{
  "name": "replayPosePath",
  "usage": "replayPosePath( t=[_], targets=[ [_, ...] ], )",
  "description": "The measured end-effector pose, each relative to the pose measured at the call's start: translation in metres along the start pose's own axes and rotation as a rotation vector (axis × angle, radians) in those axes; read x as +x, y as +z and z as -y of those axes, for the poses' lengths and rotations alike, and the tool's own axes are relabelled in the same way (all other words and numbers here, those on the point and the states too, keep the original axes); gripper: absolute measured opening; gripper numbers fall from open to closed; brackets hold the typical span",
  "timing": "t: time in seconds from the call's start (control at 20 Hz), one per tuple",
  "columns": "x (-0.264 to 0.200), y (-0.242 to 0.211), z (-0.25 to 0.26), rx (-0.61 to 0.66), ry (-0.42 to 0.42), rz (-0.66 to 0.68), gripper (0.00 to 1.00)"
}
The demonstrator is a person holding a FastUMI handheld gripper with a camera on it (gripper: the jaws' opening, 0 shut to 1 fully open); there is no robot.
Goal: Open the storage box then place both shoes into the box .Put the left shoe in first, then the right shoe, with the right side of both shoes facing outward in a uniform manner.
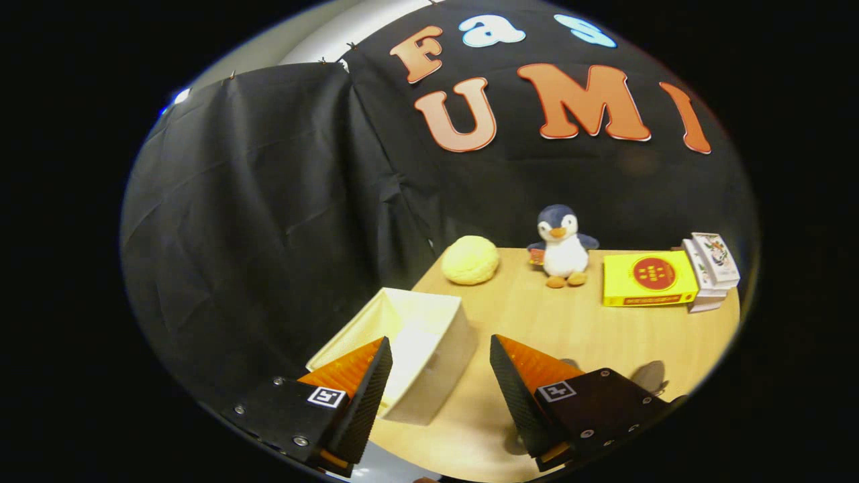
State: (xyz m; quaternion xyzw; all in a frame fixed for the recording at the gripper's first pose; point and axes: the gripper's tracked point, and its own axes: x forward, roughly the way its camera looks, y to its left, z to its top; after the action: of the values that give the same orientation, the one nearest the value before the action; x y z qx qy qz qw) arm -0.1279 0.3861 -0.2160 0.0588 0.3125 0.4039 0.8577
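1. Gripper view, lower middle of the frame: the gripper (439, 349) has its two fingers spread wide apart, with nothing pinched between them.
2. The storage box (429, 376), a pale open-topped fabric bin, sits on the wooden table (537, 322) at its left edge. It lies just ahead of the left finger, which overlaps its near corner in the picture; whether they touch I cannot tell. Its inside looks empty as far as can be seen.
3. Centre of the frame, beyond the fingers: a round yellow cushion (470, 260) rests near the table's far edge.
4. To its right stands a plush penguin (562, 247), upright.
5. Right of the frame: a flat yellow box (648, 278) lies touching a stack of small cartons (711, 272).
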Motion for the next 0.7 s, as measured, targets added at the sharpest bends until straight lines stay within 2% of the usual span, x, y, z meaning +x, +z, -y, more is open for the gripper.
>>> replayPosePath(
  t=[0.15, 0.25, 0.5, 0.7],
  targets=[
    [-0.008, -0.042, 0.055, -0.033, -0.090, -0.044, 0.88],
    [-0.007, -0.081, 0.090, -0.014, -0.136, -0.122, 0.89],
    [-0.001, -0.147, 0.138, -0.024, -0.198, -0.235, 0.89],
    [0.021, -0.191, 0.166, -0.034, -0.224, -0.315, 0.84]
  ],
)
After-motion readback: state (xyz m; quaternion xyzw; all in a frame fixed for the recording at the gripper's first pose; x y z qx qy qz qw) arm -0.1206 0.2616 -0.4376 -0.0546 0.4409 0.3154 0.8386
